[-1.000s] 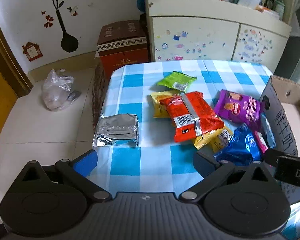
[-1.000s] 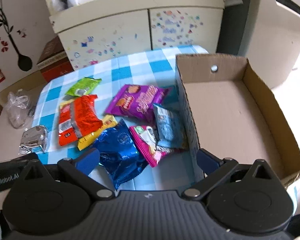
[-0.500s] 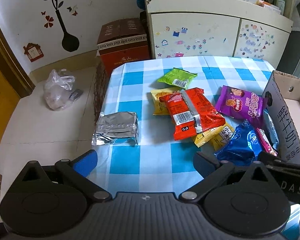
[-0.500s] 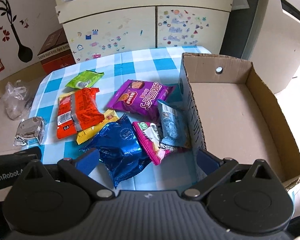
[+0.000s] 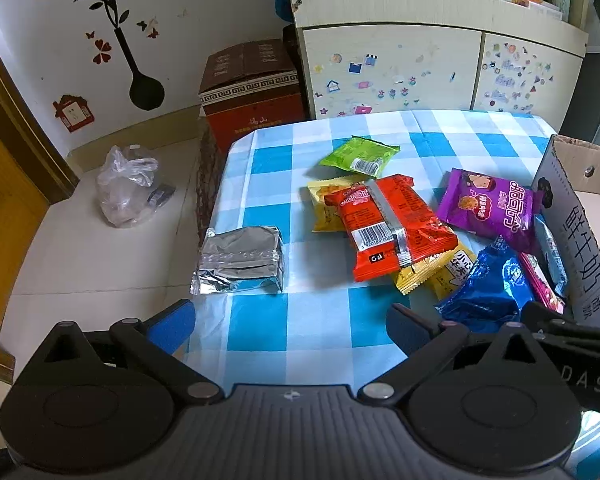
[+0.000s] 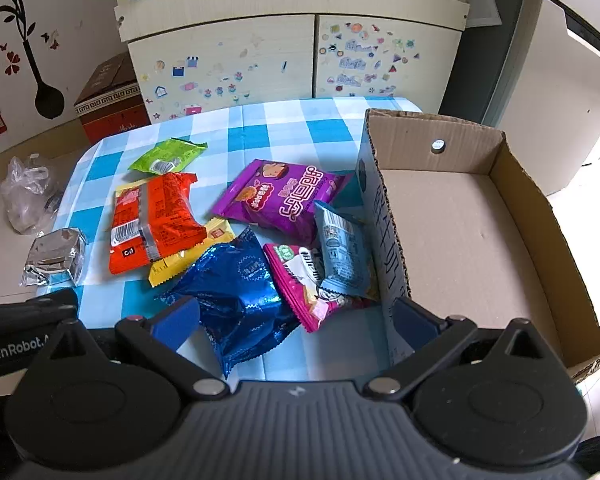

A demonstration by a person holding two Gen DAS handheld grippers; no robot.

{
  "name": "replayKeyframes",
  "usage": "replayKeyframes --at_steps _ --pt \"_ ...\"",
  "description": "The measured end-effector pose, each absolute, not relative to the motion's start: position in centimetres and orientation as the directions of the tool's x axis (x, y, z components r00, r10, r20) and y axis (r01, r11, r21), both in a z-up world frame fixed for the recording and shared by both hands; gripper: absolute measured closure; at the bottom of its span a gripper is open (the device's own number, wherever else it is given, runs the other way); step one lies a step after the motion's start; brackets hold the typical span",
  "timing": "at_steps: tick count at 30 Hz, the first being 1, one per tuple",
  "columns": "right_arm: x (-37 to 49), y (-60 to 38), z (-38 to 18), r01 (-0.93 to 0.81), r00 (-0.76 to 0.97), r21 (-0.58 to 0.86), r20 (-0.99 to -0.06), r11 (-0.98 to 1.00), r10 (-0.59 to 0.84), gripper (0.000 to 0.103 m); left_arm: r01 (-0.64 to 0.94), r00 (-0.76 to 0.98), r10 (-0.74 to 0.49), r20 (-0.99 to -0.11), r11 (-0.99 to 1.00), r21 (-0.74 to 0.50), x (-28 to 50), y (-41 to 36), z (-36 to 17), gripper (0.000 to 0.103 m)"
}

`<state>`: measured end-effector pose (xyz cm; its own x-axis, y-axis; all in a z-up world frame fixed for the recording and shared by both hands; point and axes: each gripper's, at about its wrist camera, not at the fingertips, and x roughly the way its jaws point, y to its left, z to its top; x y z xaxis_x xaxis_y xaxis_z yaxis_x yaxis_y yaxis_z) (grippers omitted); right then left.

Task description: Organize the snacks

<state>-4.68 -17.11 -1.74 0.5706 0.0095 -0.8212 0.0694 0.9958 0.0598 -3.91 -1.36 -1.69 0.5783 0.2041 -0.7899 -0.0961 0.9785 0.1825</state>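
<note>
Several snack packets lie on a blue-checked table (image 5: 260, 332): a silver foil pack (image 5: 240, 260) (image 6: 54, 256) at the left edge, a red packet (image 5: 392, 228) (image 6: 152, 220) over yellow ones, a green one (image 5: 358, 154) (image 6: 168, 156), a purple one (image 5: 488, 208) (image 6: 284, 196), a dark blue one (image 5: 488, 292) (image 6: 236, 284), a pink one (image 6: 300, 280) and a pale blue one (image 6: 340, 248). An empty cardboard box (image 6: 468, 240) (image 5: 580, 232) stands on the right. My left gripper (image 5: 288, 324) is open above the table's near edge. My right gripper (image 6: 296, 320) is open over the dark blue packet.
Past the table stands a cream cabinet (image 5: 420, 64) with stickers and a cluttered shelf. A red-brown carton (image 5: 252, 92) and a clear plastic bag (image 5: 128, 192) sit on the floor at the left. The left gripper's body (image 6: 16, 340) shows at the right wrist view's left edge.
Both grippers have drawn back and risen slightly, so the snacks and box sit a little farther off in view. Neither pair of fingers has changed its opening, and nothing on the table moved.
</note>
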Motion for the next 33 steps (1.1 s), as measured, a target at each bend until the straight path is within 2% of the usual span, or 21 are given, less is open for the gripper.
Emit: replayKeyframes --at_steps 33 --pt "-4.28 -16.11 -1.98 0.043 0.584 0.048 -0.812 0.998 0.014 0.001 -0.117 0.57 0.229 -0.789 0.973 0.198 -3.93 -0.74 -1.86 0.002"
